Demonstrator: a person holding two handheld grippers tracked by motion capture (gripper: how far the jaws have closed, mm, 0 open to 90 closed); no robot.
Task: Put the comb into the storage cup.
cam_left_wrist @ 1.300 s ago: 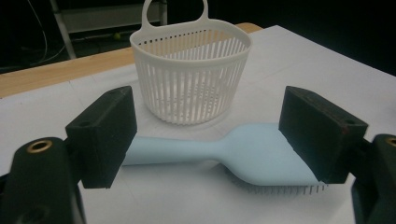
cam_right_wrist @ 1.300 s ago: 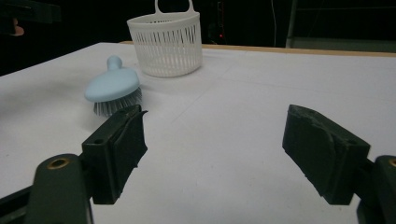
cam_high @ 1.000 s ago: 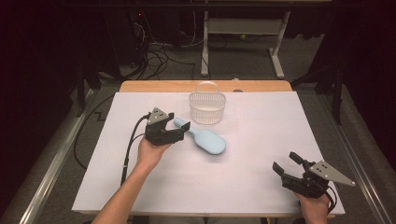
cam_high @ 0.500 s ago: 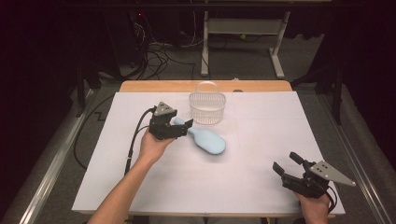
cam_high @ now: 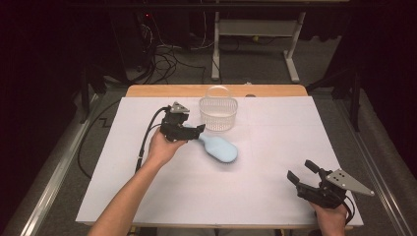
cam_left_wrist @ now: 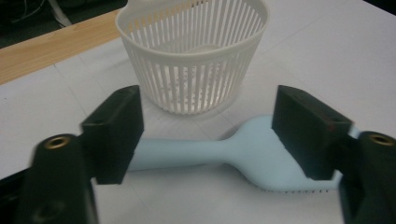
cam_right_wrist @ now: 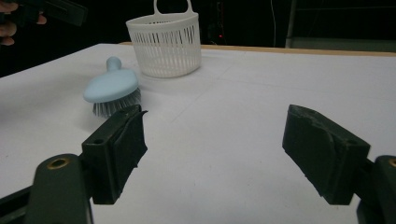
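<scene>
A light blue brush (cam_high: 221,148) lies bristles down on the white table cover (cam_high: 275,137), its handle pointing left. My left gripper (cam_high: 195,130) hovers over the handle end, just left of the white slatted basket (cam_high: 218,110). In the left gripper view the brush (cam_left_wrist: 224,149) runs crosswise beneath the gripper (cam_left_wrist: 208,133), whose jaws have just been closing a little. They stand wide apart and the pads press on nothing. My right gripper (cam_high: 300,169) rests open near the front right corner, nothing between its jaws.
The basket (cam_right_wrist: 164,44) stands upright at the back middle with the brush (cam_right_wrist: 112,84) just in front of it. A wooden table edge (cam_high: 147,91) runs behind the cover. Cables and a desk frame (cam_high: 255,54) sit on the dark floor beyond.
My left gripper has moved away from the person and slightly right, closer to the basket. The brush and the right gripper have stayed in place.
</scene>
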